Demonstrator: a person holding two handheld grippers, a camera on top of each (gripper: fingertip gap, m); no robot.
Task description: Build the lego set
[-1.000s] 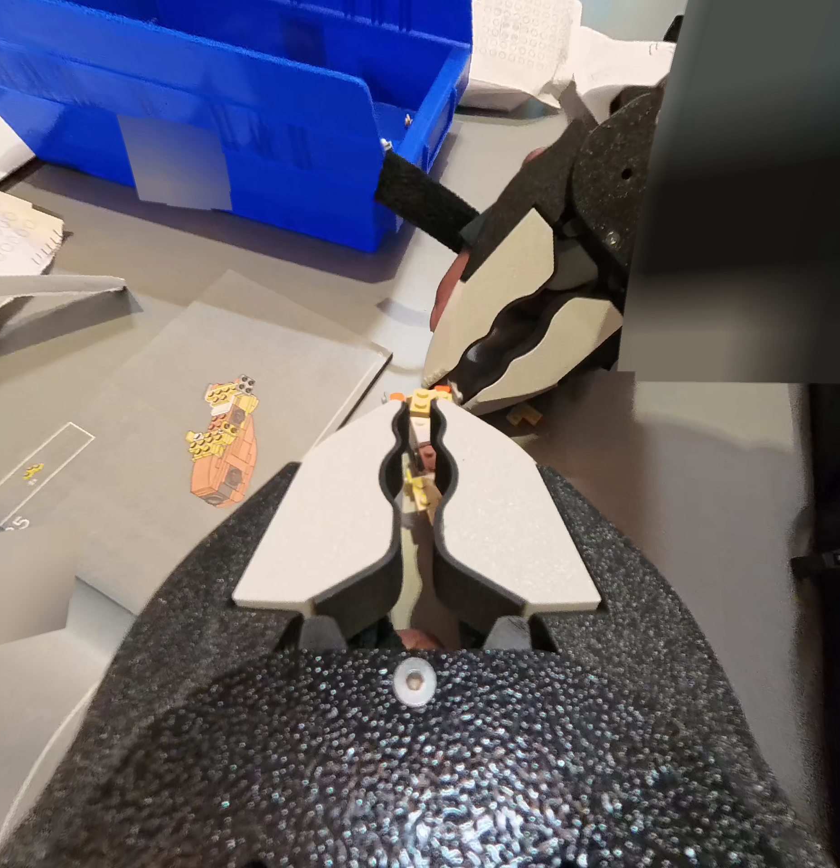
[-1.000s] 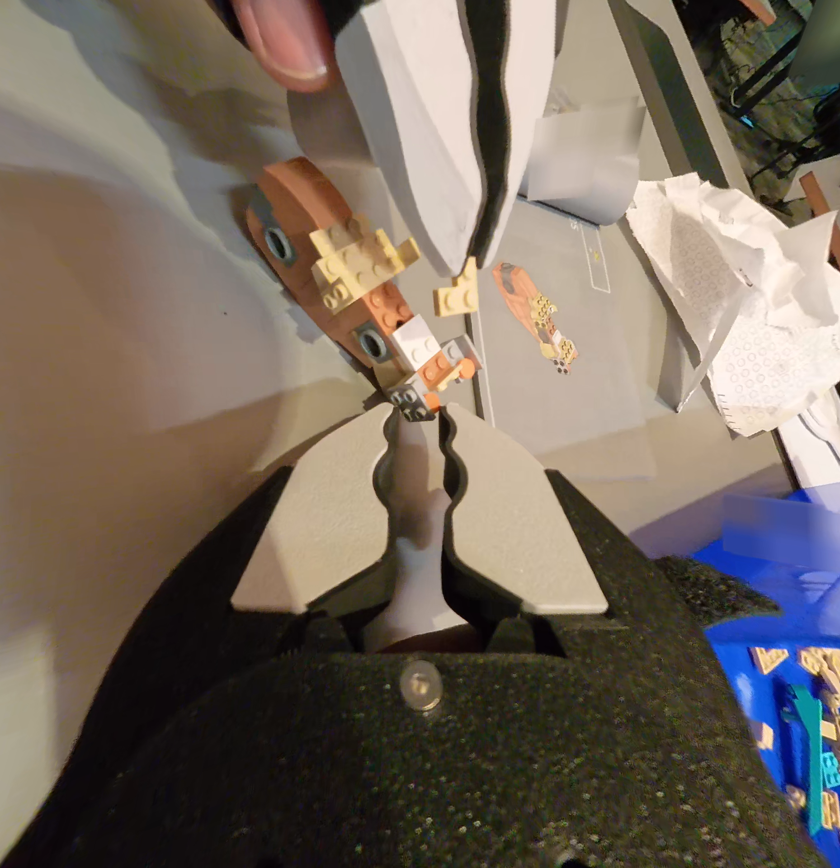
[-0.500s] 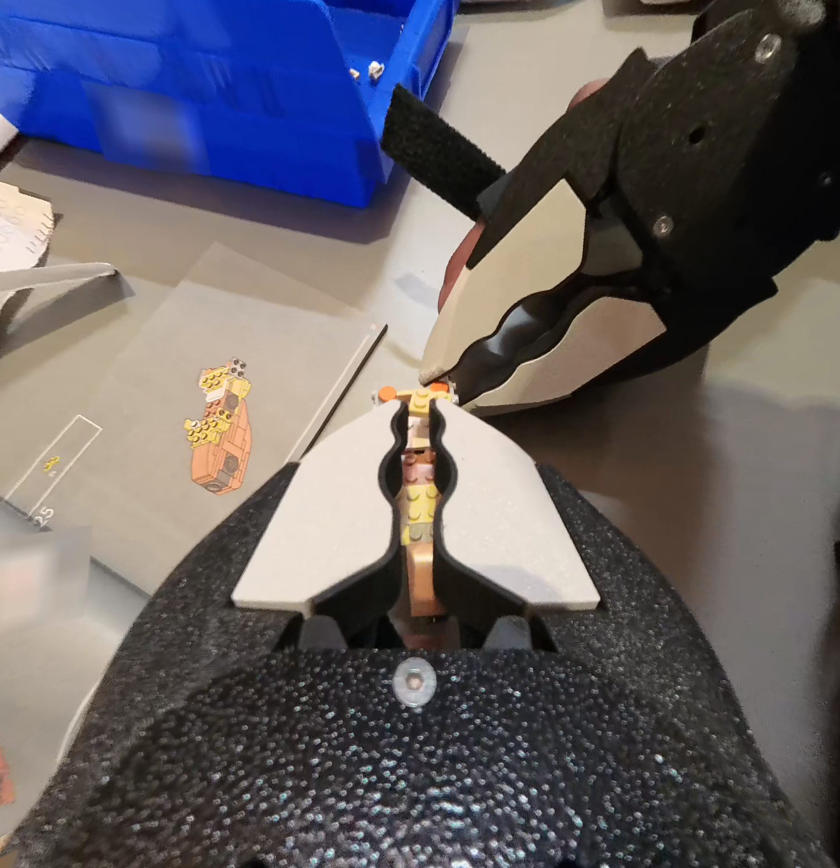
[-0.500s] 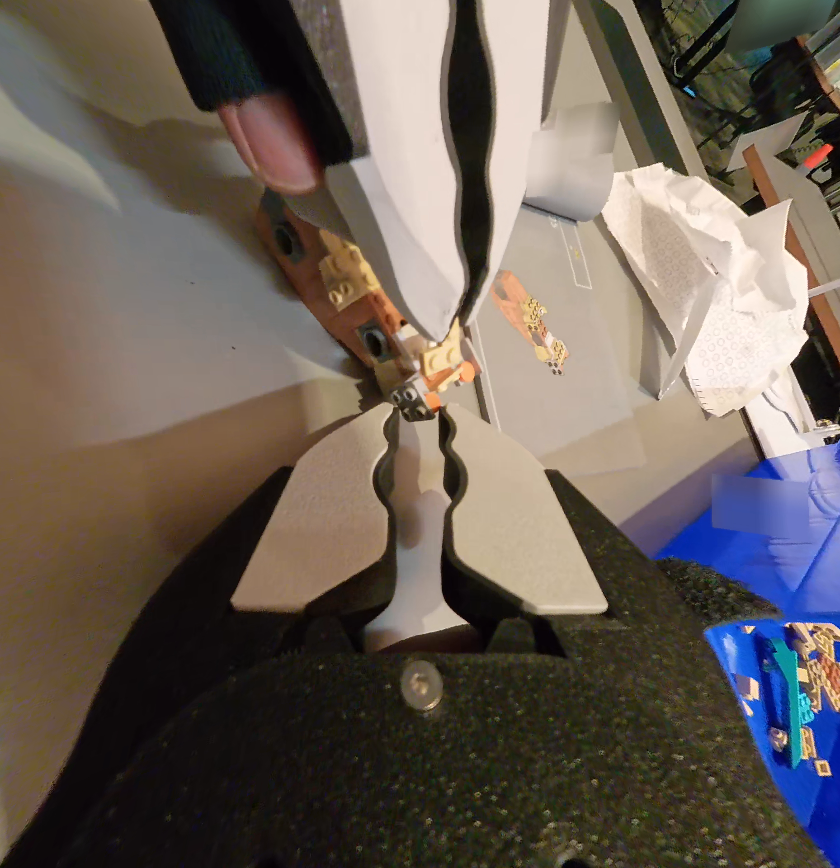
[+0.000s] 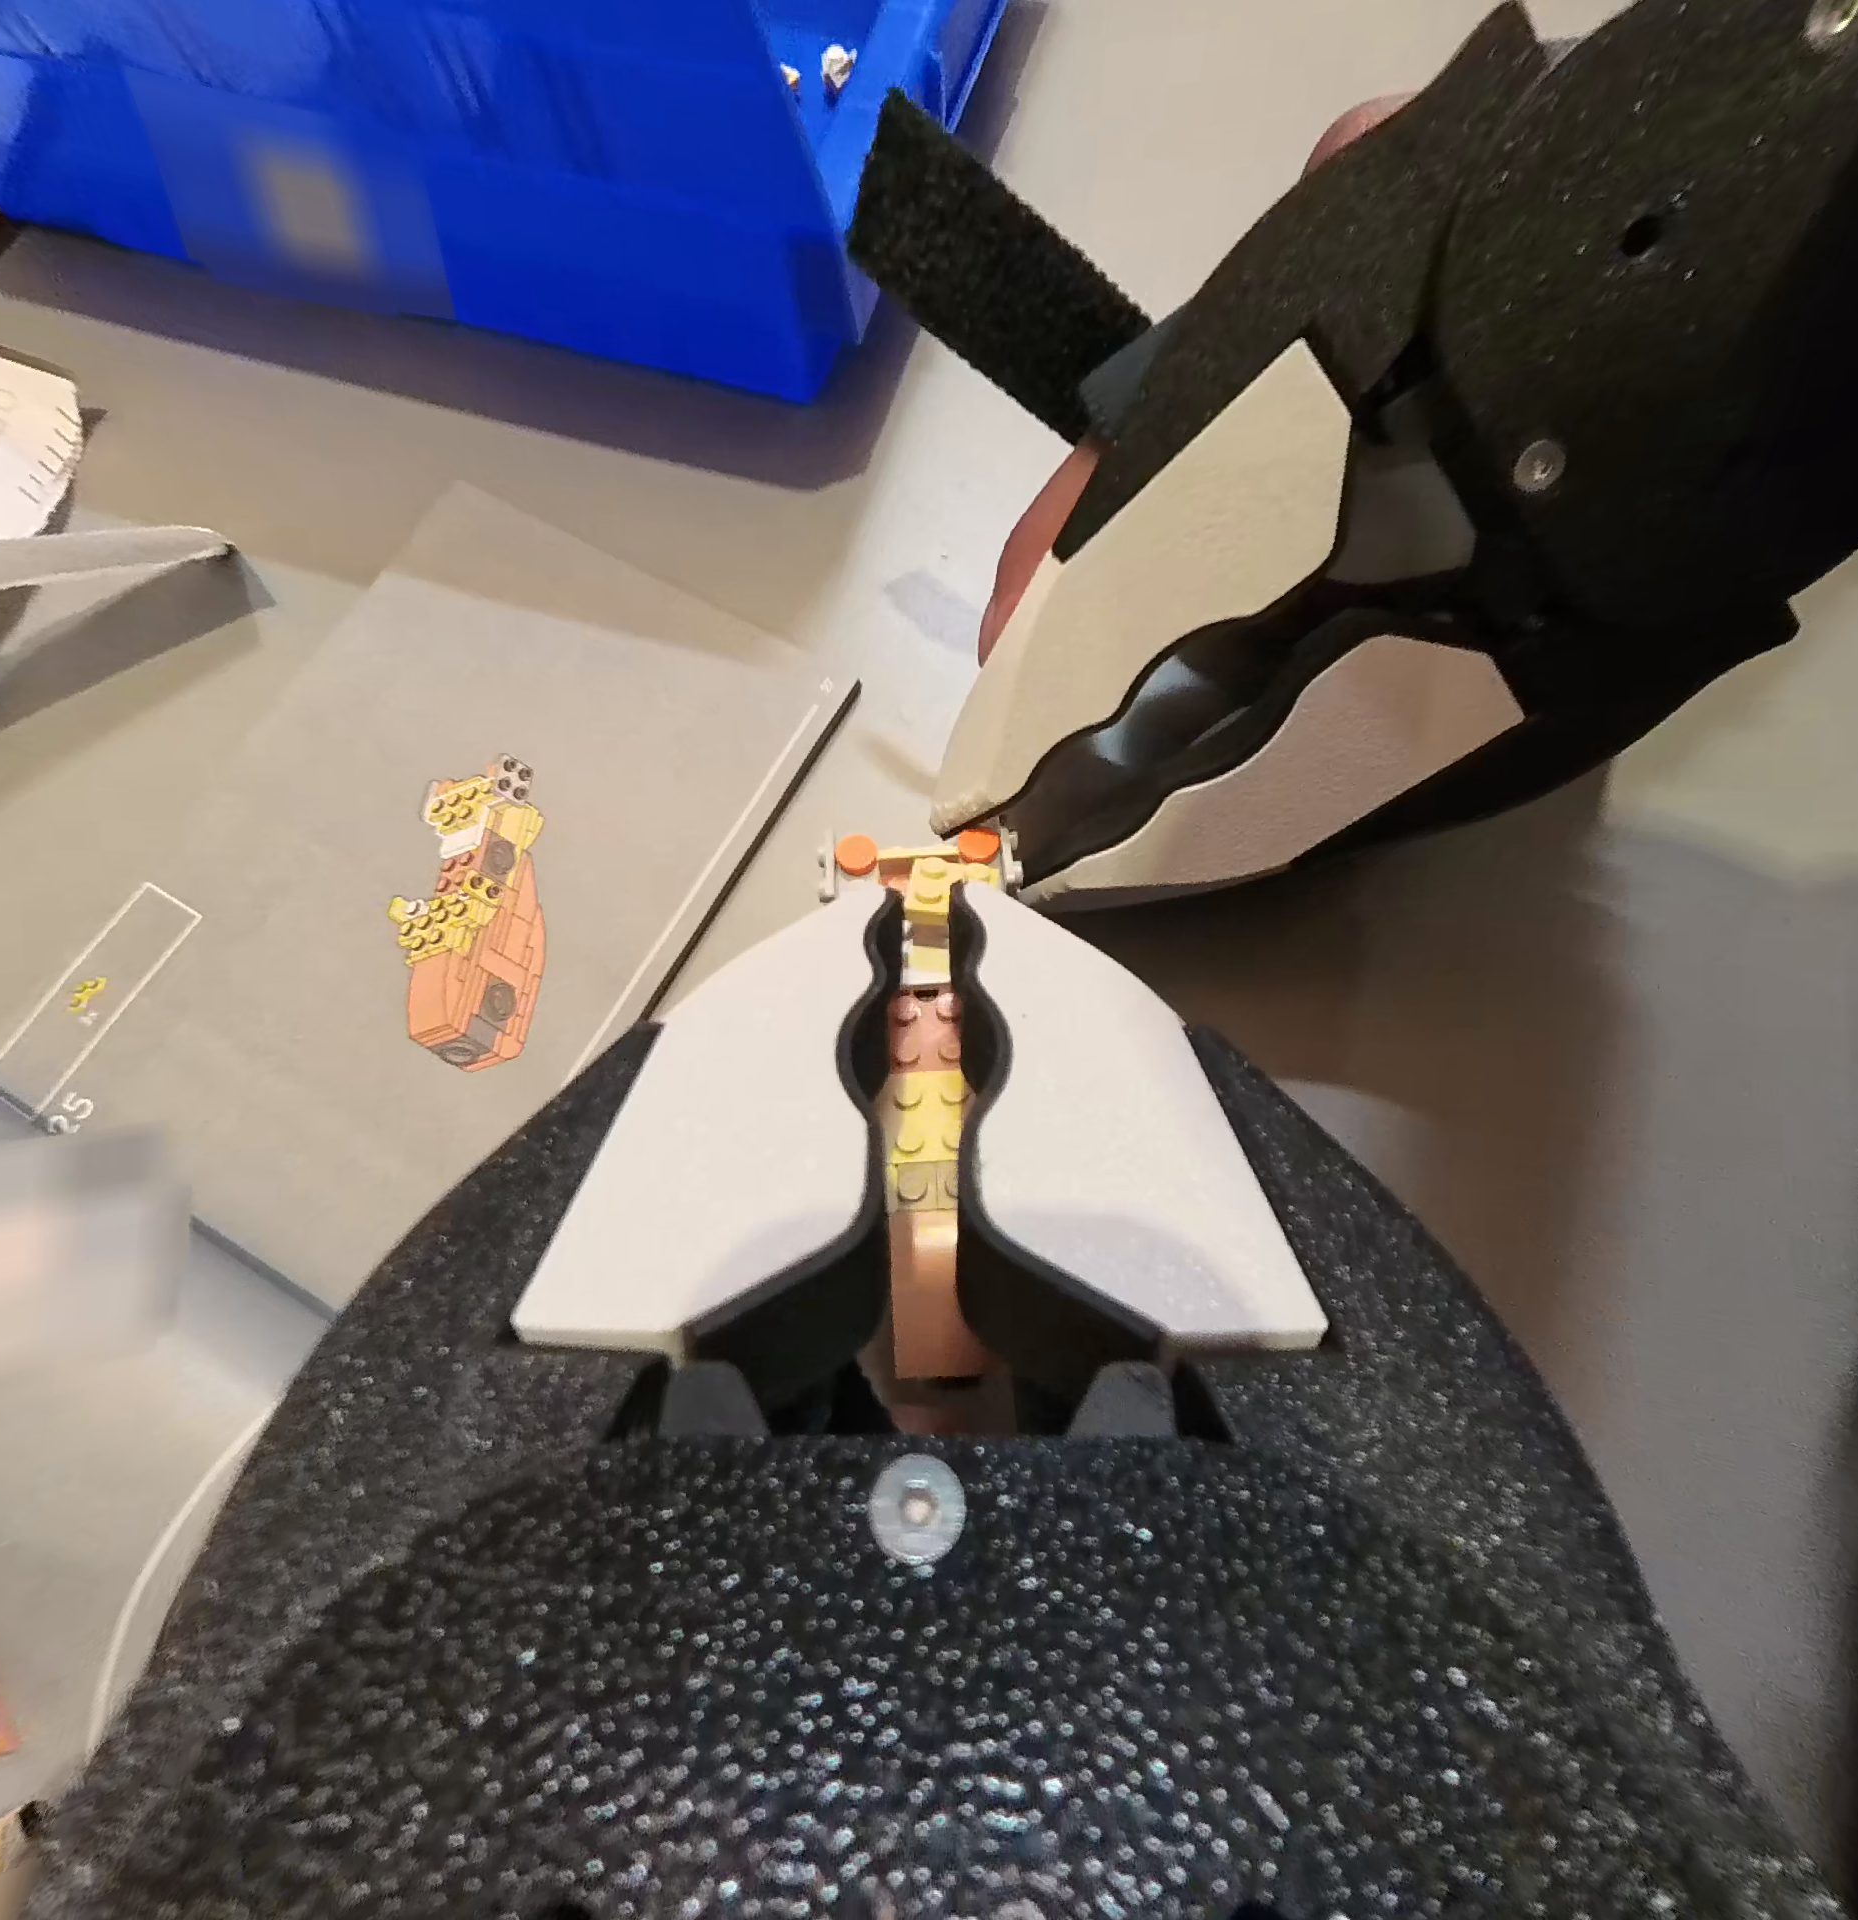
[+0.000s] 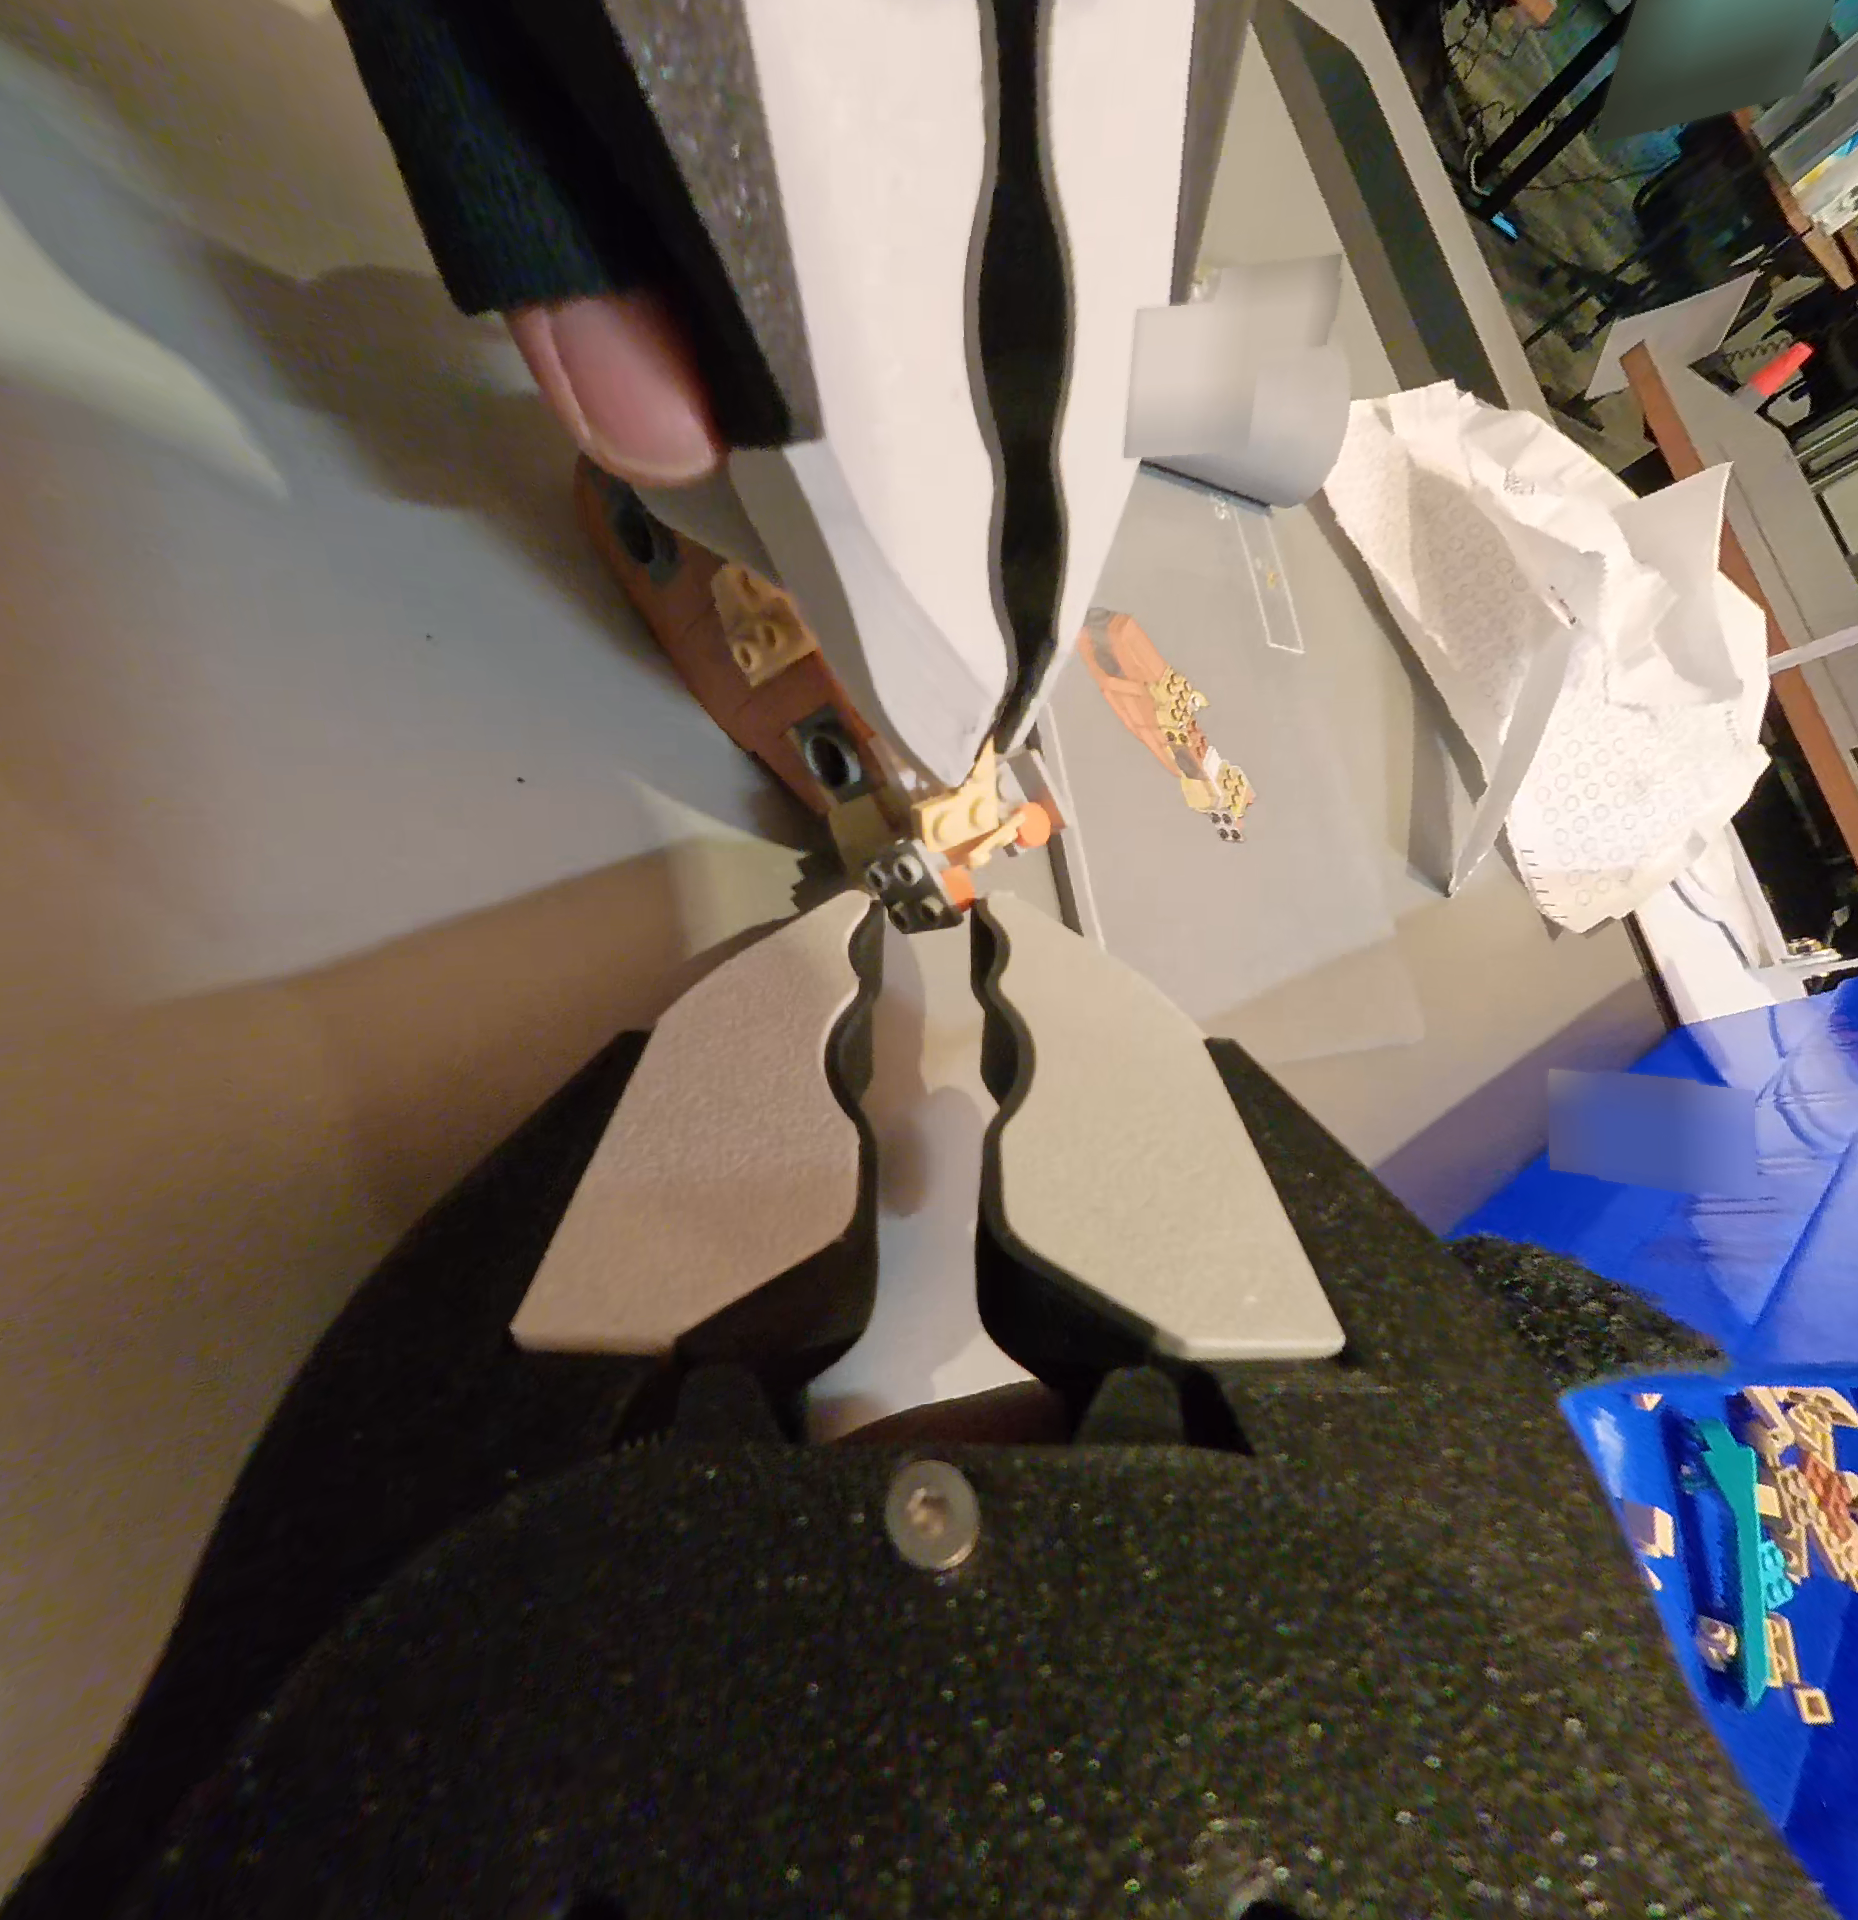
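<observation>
A brown boat-shaped lego model (image 6: 769, 717) with tan bricks on top lies low over the grey table. My right gripper (image 6: 920, 914) is shut on the dark grey block (image 6: 909, 894) at the model's near end; it also shows at the upper right of the left wrist view (image 5: 992, 847). My left gripper (image 5: 927, 906) is shut on a small tan plate (image 5: 925, 883) and holds it against the model's top, next to the orange studs (image 5: 855, 850). In the right wrist view the left gripper (image 6: 992, 743) comes down from above with the tan plate (image 6: 961, 816). The model (image 5: 930, 1039) shows through the left jaws' gap.
A blue bin (image 5: 489, 156) stands at the back; loose pieces lie in it (image 6: 1818, 1507). The open instruction booklet (image 5: 437, 831) lies left of the model. Crumpled white paper bags (image 6: 1579, 675) lie beyond the booklet. A person's fingertip (image 6: 634, 395) shows beside the left gripper. The grippers are tip to tip, or close to it.
My left gripper has carried the tan plate from a little off the model down onto its top near the orange studs. My right gripper has kept its hold on the model's end.
</observation>
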